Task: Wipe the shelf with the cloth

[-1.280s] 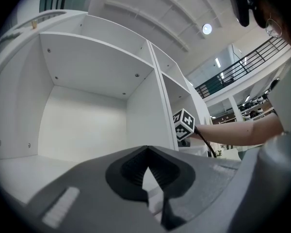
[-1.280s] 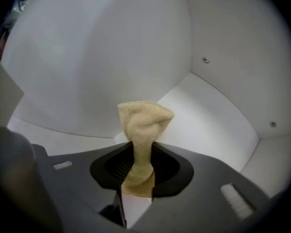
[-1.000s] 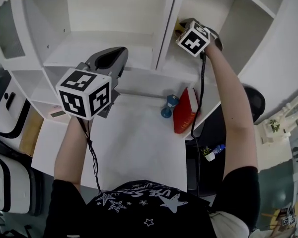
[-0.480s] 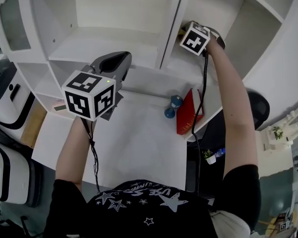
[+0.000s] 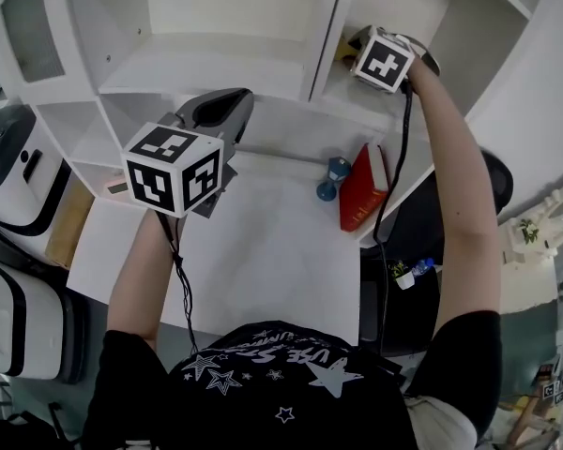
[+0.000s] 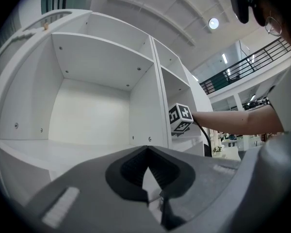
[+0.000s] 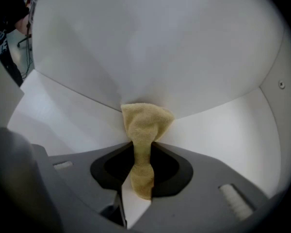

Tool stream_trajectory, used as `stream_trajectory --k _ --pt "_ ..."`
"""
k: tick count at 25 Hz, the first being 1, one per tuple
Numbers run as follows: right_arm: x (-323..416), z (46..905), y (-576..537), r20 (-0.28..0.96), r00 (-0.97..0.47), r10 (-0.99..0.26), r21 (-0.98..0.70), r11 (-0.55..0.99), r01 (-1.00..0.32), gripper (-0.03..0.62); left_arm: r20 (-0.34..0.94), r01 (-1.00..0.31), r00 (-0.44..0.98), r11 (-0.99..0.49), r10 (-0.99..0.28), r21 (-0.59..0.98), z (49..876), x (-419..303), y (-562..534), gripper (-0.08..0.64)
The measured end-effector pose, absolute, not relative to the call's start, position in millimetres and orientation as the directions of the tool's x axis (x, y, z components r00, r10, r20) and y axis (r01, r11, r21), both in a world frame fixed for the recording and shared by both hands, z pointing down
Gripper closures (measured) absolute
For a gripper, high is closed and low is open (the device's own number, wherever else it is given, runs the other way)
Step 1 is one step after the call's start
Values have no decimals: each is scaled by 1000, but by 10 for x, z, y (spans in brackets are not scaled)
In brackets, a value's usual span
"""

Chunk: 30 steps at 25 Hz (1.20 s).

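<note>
Deep in the right compartment of the white shelf unit (image 5: 371, 101), my right tongs (image 7: 138, 181) grip the crumpled yellow terry cloth (image 7: 146, 123) against its far corner, so wiping seems partway done, while my left tongs (image 6: 149, 195), closed and empty, hover outside the left compartment.

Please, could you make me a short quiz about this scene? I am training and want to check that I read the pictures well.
1. Which gripper is shut on the yellow cloth? A left, B right, C neither.
2. True or false: the left gripper holds nothing.
3. Fill in: the book beside the blue dumbbell is ___.
Key: 1 B, the right gripper; 2 true; 3 red.
</note>
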State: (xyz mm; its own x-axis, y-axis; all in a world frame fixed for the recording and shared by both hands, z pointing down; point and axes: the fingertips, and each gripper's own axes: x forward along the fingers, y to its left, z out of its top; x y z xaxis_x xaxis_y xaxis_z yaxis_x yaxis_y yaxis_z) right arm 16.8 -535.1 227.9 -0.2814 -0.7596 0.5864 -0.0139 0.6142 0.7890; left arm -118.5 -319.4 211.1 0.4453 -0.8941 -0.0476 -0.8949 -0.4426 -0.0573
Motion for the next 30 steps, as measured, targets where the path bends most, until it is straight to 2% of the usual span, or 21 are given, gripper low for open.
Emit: stream_trajectory --k 9,14,23,27,30 --pt "138 2242 -4642 606 -336 -721 784 612 99 468 -18 -866 499 -498 -866 -34 2304 -1131 -3026 559" --pt "198 2234 -4311 589 -349 -729 799 590 117 469 2 -853 519 -518 -855 -68 2420 -1065 -2937 557" --pt "231 2191 -3953 535 -407 -740 828 554 83 469 29 -808 588 -588 -809 -24 2680 -890 -2936 557" --pt "310 2044 -4060 437 -401 -805 880 474 7 466 37 -800 599 -600 -800 -25 2742 -899 -2963 559" --pt "471 1910 -4311 350 -343 -872 916 395 -68 466 40 -804 592 -593 -805 -36 2751 -920 -3032 557"
